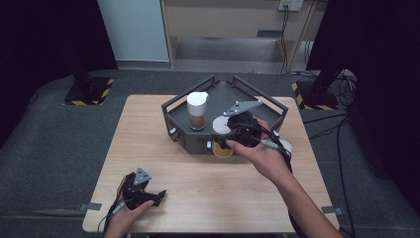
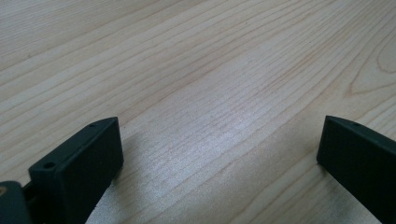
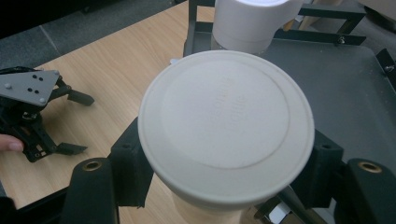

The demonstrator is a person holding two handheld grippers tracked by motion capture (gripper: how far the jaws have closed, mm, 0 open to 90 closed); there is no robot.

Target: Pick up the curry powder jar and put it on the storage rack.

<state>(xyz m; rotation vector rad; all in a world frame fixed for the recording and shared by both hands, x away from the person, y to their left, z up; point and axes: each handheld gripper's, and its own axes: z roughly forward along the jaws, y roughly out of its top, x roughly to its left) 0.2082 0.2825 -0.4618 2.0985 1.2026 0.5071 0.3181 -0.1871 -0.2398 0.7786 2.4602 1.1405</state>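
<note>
Pale wooden desk (image 1: 198,198) with fine straight grain, set on grey carpet, black curtains to either side and a light cabinet behind.

Near the front right of the desk, at the front edge of a dark tray (image 1: 267,101): a paper cup (image 3: 219,205) with a flat round white lid (image 3: 226,121), clamped at its sides between the jaws of the right tongs (image 3: 224,163), just under the lid's rim. Faint embossed lettering on the lid, too shallow to read. Tan cup body seen from the high view (image 1: 223,150), partly behind the hand (image 1: 262,153); lid seen there as a small white disc (image 1: 221,126).

Just beyond, standing upright inside the tray: a clear tumbler of brown liquid (image 1: 197,121) under a tall white domed lid (image 1: 197,101); in the right gripper view, that lid's white body (image 3: 250,23) close behind the held cup. Tray of dark metal, angular, with railed sides and a matt floor (image 3: 345,88).

Well apart, at the front left corner of the desk: left tongs (image 1: 156,196), lying low on the wood, held by a hand (image 1: 126,218), jaws spread wide with bare wood between them (image 2: 219,144). Grey three-cornered plate on top, with its small holes, plain in the right gripper view (image 3: 30,86).
</note>
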